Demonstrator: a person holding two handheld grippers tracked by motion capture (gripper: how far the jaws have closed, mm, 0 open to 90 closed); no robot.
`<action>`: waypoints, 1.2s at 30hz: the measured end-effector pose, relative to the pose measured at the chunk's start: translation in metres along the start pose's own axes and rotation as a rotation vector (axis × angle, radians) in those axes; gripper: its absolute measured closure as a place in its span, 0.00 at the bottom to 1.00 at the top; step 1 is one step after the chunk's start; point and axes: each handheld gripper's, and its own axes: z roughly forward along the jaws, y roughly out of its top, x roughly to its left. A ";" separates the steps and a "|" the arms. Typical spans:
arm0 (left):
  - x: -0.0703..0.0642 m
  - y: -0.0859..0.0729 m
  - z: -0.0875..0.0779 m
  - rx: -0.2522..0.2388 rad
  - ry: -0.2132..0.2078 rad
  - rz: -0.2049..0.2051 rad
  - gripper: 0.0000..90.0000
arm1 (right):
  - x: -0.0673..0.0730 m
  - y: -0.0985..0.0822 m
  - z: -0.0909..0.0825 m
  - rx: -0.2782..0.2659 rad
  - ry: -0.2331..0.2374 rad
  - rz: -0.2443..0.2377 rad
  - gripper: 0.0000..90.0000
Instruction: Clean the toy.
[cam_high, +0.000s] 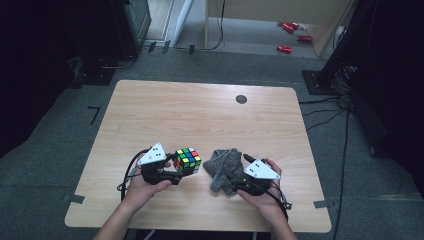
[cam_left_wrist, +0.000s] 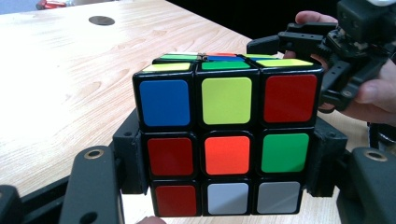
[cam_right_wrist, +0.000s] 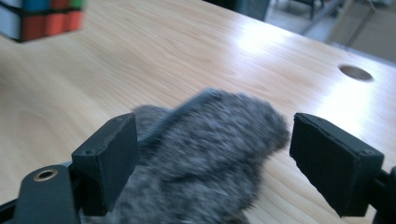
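Cube (cam_left_wrist: 227, 137) clamped low between left gripper (cam_high: 170, 172) jaws, held just above table (cam_high: 200, 115) near its front edge. Grey cloth (cam_high: 225, 170) lies beside it, between right gripper (cam_right_wrist: 212, 163) jaws, which stand apart, pads clear of the fabric. Step, likely: cloth released or about to be regripped. Next: close on cloth, or withdraw. Both forearms enter low, grippers angled inward.

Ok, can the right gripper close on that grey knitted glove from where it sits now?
Probably yes. The right gripper stands open with the grey knitted glove lying between its jaws on the table; nothing blocks them. The Rubik's cube sits apart in the left gripper.
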 end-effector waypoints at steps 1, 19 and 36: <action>0.000 0.000 0.000 -0.001 -0.001 0.000 0.38 | 0.003 0.000 0.000 -0.007 0.015 -0.009 0.19; -0.009 0.006 0.008 0.064 -0.093 -0.019 0.38 | 0.044 0.006 0.002 -0.204 0.140 -0.247 0.24; -0.016 0.009 0.017 0.130 -0.168 -0.056 0.38 | 0.069 0.009 0.007 -0.285 0.131 -0.425 0.21</action>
